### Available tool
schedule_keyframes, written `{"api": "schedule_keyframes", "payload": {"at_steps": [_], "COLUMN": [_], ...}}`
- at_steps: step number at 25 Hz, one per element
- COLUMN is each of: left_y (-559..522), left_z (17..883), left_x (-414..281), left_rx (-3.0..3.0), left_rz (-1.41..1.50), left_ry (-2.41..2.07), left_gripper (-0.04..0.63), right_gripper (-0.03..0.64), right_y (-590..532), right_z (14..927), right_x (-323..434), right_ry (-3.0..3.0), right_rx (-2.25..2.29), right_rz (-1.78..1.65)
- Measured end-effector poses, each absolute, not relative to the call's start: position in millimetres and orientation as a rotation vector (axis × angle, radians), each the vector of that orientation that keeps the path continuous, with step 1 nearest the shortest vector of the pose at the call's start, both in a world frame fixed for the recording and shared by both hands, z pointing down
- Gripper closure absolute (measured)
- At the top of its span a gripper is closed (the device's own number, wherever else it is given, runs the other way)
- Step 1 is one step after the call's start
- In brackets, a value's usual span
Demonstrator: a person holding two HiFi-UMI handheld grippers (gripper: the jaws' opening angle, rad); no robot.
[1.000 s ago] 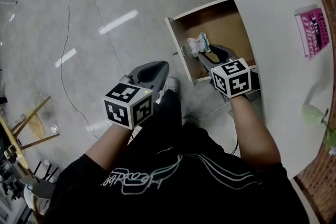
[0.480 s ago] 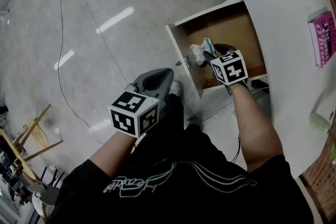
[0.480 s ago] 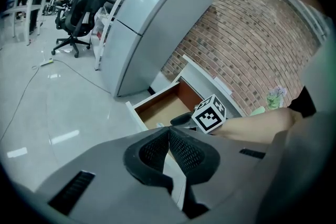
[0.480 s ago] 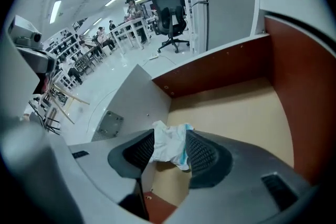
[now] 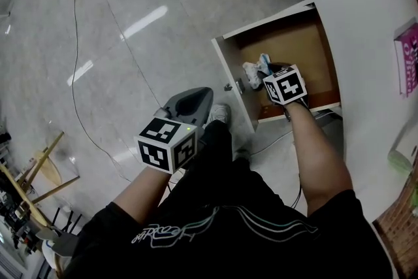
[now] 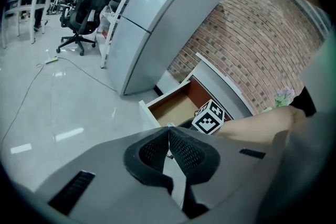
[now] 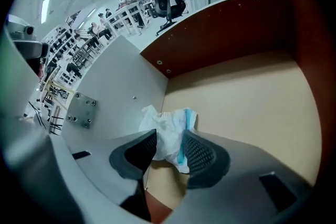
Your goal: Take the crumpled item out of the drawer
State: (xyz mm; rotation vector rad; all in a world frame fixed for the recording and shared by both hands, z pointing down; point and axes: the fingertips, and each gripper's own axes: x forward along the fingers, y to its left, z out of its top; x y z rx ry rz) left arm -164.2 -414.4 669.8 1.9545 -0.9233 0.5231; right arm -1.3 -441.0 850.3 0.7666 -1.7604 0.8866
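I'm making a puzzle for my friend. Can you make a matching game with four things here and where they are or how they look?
Things:
1. crumpled item
2. pink book
3. left gripper
4. drawer

Places or states:
A. jaws together
B. pulled open
C. on the white desk
D. lying in the drawer

Pairs: 1-D, 2-C, 3-A, 4-B

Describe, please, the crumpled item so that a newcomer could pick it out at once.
Find the white desk and the open drawer under its edge, brown inside. Near the drawer's white front panel lies the crumpled item, between the right gripper's jaws, which have just been closing. It is a white wad with a light blue edge, the only loose thing in the drawer.
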Motion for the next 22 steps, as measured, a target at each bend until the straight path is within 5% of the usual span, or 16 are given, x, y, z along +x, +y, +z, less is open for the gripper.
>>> {"api": "schedule_keyframes", "payload": {"at_steps": [10,22], "left_y": [-419,-415], "left_z": [673,652], "left_x": [-171,-171], "left_rx": [1.942,1.958], "left_rz": [0.52,0.507], "left_ry": [-0.927,-0.961], "left_gripper": [0.574,0.574], "right_gripper": [0.532,0.549], "right_y": [-439,-439], "right_z": [855,808], "right_x": [-4,-5], "right_ry": [-1.75,-1.819], "right_rx": [0.764,0.858], "right_rz": [0.903,0.926]}}
